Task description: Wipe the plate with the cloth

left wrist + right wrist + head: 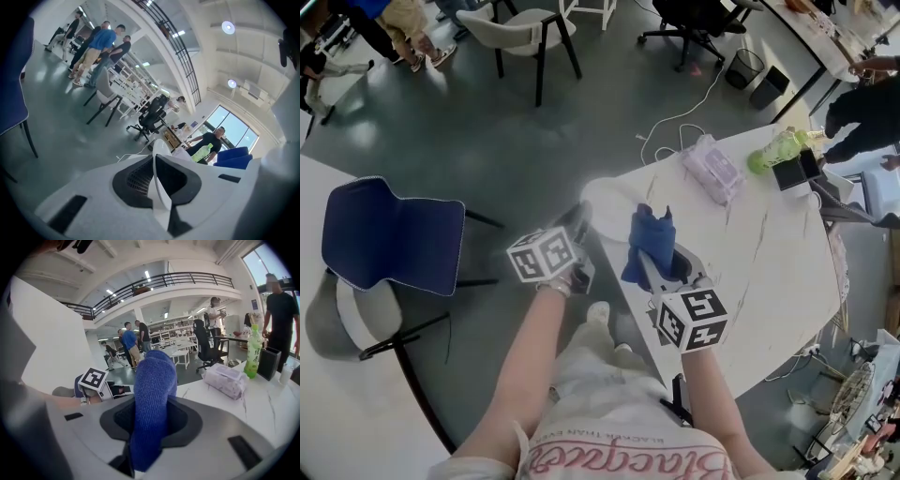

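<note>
In the head view the white plate (606, 200) is at the table's left corner, and my left gripper (580, 219) reaches it from the left. In the left gripper view the plate (161, 186) runs edge-on between the jaws, and the left gripper (155, 165) is shut on its rim. The blue cloth (651, 240) stands bunched just right of the plate. My right gripper (650, 262) is shut on the cloth. The cloth (152, 399) rises out of the right gripper (149, 430) in the right gripper view. The left gripper's marker cube (95, 378) shows to its left.
On the white marble table (769, 262) lie a tissue pack (713, 170), a green bottle (777, 148) and a black box (798, 169) at the far side. A blue chair (390, 235) stands left of me. Several people and office chairs are farther off.
</note>
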A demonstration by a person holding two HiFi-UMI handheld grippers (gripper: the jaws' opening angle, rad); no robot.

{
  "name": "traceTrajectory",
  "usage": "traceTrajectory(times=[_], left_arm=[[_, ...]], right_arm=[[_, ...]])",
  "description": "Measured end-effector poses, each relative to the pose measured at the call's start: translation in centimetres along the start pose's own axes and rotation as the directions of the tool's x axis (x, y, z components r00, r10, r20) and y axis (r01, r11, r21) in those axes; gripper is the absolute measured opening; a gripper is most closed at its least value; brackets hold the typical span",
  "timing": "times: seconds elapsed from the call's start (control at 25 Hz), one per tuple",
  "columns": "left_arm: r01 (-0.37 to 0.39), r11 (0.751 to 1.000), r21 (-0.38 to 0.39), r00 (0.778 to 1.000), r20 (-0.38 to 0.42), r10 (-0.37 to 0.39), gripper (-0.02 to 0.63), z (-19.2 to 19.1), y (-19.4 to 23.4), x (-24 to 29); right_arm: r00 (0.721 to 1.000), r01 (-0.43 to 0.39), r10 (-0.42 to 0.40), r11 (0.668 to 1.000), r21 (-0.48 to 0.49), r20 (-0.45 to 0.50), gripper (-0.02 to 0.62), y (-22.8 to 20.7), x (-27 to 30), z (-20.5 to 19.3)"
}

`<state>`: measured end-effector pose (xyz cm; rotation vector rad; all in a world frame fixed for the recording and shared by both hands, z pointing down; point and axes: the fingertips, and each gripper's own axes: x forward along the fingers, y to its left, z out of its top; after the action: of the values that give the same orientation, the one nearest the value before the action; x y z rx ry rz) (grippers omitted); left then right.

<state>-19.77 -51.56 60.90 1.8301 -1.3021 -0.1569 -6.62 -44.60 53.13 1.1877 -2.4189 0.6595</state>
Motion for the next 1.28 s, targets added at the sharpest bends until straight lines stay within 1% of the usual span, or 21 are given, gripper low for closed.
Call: traceTrajectory(times=[0.08,0.24,0.32,0.68,0.92,1.04,1.28], left_arm=[[0.022,1.0,0.007,1.0,0.004,-0.022,0.018,0.3,-1.0,-0.3],[0.037,0.997,0.073,0.999,-0.017,-0.036,0.017,0.4,-2.8,-1.0],[0.047,0.995,0.091,0.999,-0.019,-0.046,0.017,0.3,-3.8,-1.5],[0.099,0.985,0.139,0.995,0.016,-0.102,0.017,0.3,-8.9,-5.9],[0.139,0.971,0.193,0.988,0.039,-0.149,0.017,0.3,-12.7,-9.3],[0.167,0.961,0.22,0.982,0.049,-0.182,0.017,0.7,-15.1,-11.0],[0.241,0.93,0.279,0.96,0.071,-0.27,0.017,1.3,-20.3,-14.7]], right_arm=[[1.0,0.008,-0.008,1.0,0.003,0.01,0.11,0.1,-0.7,0.3],[0.999,0.021,-0.021,1.0,0.001,0.035,0.111,0.4,-2.3,1.0],[0.999,0.026,-0.026,1.0,-0.003,0.047,0.11,0.4,-3.1,1.3],[0.993,0.028,-0.022,0.998,-0.05,0.119,0.112,2.0,-8.1,3.3],[0.984,0.034,-0.023,0.998,-0.061,0.178,0.11,3.3,-11.6,4.3],[0.975,0.046,-0.03,0.997,-0.068,0.222,0.111,3.9,-13.7,5.2],[0.94,0.084,-0.042,0.99,-0.111,0.337,0.111,5.9,-19.0,7.6]])
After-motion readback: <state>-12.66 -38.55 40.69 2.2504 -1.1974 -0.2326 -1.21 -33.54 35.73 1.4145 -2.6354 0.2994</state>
